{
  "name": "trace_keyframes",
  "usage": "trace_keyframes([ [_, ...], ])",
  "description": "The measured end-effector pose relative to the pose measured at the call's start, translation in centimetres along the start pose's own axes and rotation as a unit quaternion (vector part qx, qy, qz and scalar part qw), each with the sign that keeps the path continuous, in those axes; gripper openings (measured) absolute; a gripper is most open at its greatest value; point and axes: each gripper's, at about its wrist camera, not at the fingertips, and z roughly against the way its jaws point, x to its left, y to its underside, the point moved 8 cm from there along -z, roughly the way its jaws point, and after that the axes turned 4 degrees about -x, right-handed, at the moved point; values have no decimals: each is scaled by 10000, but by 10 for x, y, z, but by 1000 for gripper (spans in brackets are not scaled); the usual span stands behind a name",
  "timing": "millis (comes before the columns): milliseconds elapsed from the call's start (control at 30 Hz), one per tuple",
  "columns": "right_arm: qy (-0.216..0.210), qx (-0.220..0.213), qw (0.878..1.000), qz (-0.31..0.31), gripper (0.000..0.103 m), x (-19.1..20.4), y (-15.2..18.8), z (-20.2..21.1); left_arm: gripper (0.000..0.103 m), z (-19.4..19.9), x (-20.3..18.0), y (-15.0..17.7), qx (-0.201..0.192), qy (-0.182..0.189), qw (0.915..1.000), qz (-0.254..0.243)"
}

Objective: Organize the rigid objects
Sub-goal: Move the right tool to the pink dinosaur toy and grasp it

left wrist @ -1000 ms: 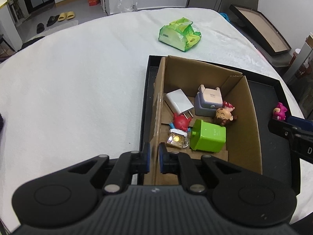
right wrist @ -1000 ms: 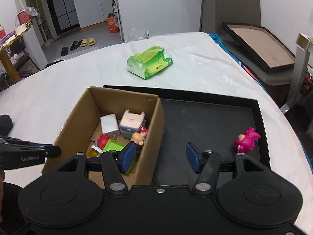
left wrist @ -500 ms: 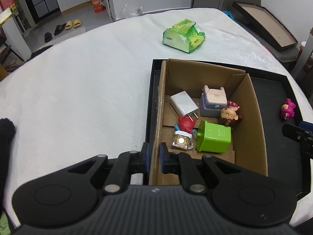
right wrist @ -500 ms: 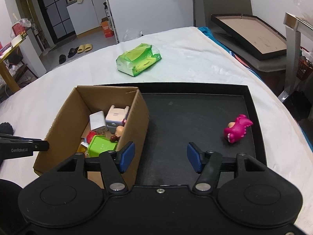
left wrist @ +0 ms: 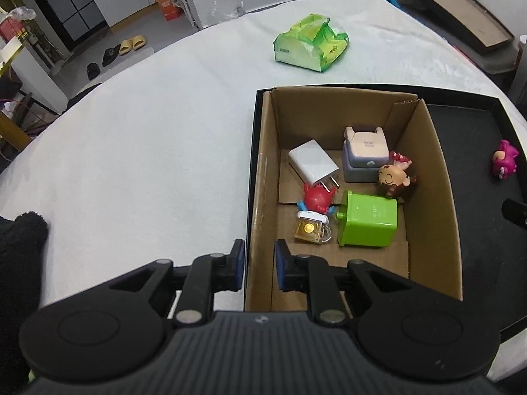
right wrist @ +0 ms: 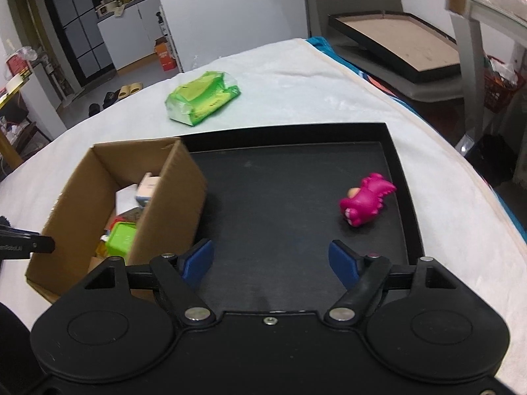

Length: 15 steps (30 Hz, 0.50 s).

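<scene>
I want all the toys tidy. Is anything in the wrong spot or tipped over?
Yes. The pink dinosaur toy lies on its side, alone on the black tray, while the other small things sit inside the cardboard box. In the box, the green container is tipped over too.

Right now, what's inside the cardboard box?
Inside the cardboard box: white charger, grey-pink block, smiling doll, red figure, green box, gold padlock. Anything beneath them is covered.
</scene>
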Motion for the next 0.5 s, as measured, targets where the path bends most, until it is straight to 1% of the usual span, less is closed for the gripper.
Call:
trace_keyframes([
  [100,37,6,9999,-127,78,-13,2,-6,22,-2,-2,0,89,17,10000,22],
  [267,133,-2,9993,-354,78,-35,4,-18,30,-7,-1,-2,221,-130,9996,127],
  [367,182,6,9989,-427,78,-45,4,-26,33,-12,-3,-1,355,-202,9991,145],
  [400,205,12,9988,-447,80,-48,4,-29,34,-13,-4,-2,388,-229,9989,144],
  [500,194,53,9982,-570,80,-58,2,-39,37,-16,-8,-4,440,-285,9985,128],
])
